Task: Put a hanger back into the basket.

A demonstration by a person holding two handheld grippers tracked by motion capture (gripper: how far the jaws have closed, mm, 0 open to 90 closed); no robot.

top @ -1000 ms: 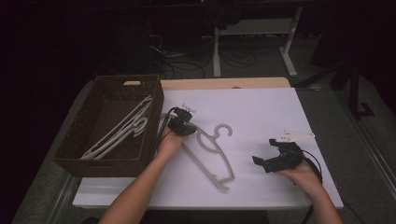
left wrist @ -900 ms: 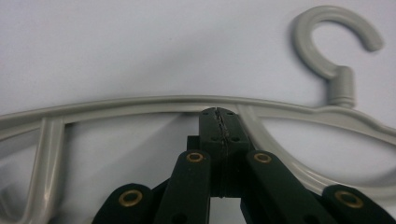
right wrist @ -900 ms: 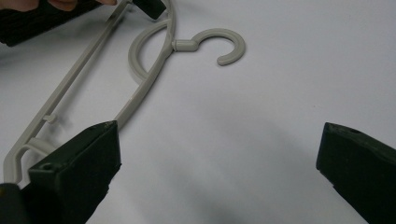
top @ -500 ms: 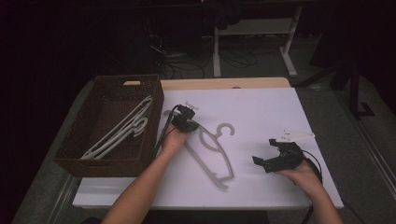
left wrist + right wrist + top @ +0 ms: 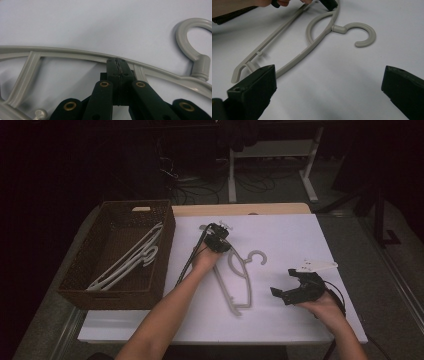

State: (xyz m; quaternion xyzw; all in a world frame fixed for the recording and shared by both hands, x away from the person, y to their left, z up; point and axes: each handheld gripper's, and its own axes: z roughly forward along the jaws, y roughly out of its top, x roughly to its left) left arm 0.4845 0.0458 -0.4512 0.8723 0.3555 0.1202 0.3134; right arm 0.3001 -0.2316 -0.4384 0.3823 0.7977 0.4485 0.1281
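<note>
Left gripper (image 5: 218,240): jaws fully closed, clamped on the upper bar of the grey hanger (image 5: 239,280) near its hook. Hanger lies on the white table (image 5: 300,235), between the 2 grippers, right of the basket (image 5: 165,250). Right gripper (image 5: 295,287): jaws wide apart, nothing between them, near the hanger but clear of it.

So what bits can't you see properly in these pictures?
- High view: the lower end of the grey plastic hanger is smeared by motion blur.
- Left gripper view: the shut black left gripper covers part of the hanger's arm, and the frame edges cut off both of its ends.
- High view: the pale hangers in the brown woven basket overlap, too small to count.
- Right gripper view: the open right gripper has its jaws cut off at the bottom edge.
</note>
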